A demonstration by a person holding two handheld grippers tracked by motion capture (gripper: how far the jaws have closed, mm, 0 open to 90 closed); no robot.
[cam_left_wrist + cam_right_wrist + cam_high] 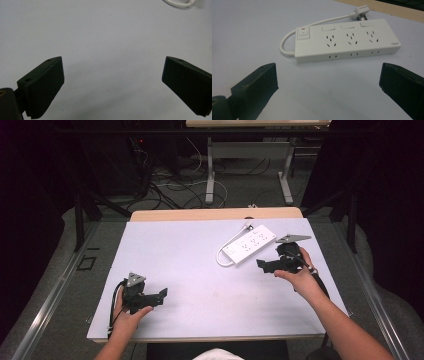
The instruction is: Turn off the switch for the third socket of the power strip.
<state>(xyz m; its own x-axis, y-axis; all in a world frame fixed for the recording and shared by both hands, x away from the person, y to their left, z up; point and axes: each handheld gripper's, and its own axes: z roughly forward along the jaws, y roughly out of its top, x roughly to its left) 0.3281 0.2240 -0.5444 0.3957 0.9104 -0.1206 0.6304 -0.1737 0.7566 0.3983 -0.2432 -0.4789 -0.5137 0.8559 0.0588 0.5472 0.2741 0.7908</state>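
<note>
Both grippers gape wide, holding nothing: my left gripper (161,296) at seven o'clock on the white table (190,265), my right gripper (261,264) at two o'clock, beside the power strip (347,42). Its cable (178,3) is cut off in the left gripper view.

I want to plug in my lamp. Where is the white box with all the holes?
The white power strip lies on the table's far right part in the high view, just beyond the open right gripper.
</note>
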